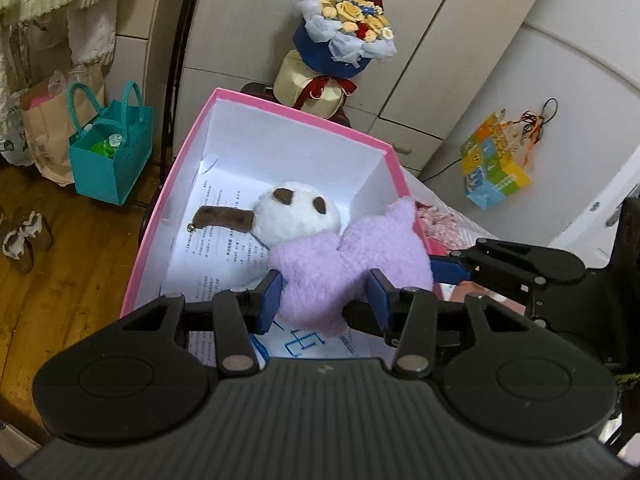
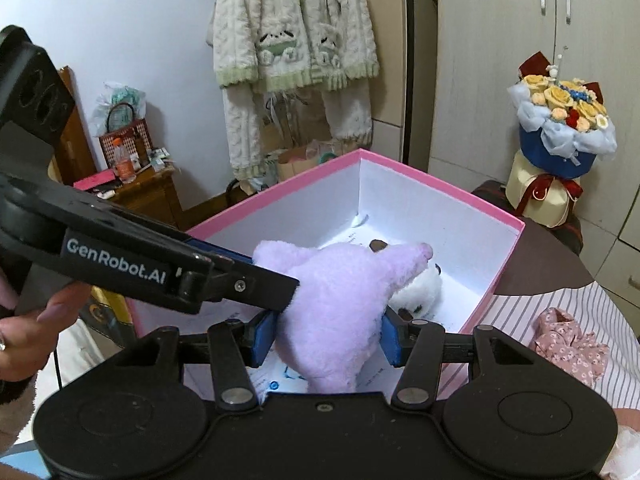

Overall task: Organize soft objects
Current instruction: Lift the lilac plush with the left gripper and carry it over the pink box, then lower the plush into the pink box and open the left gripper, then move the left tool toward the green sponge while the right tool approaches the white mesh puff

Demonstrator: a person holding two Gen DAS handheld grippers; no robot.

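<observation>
Over the pink box [image 1: 168, 216] both my claws carry one plush [image 1: 320, 276], and it hangs just above the printed sheets on the box floor. Left claw [image 1: 326, 294] is clamped on the lilac body, blue pads dug into the fleece; right claw [image 2: 326, 336] is clamped on it too, further along. White head with brown patches dips lowest, maybe touching the paper already, hard to tell from up here.

Risk now: a lilac limb pokes out over the pink rim on the right side. If I let go like this, it drapes over the edge and the toy slumps half out. Also the two grips pull against each other, so an uneven release could flip it or drag the thin cardboard wall, which looks light and easy to shove.

Fleece is thick, fluffy, squashy; it bulges round the pads. Box is stiff, glossy white inside, straight-walled. Brown ear is a long floppy strip.
</observation>
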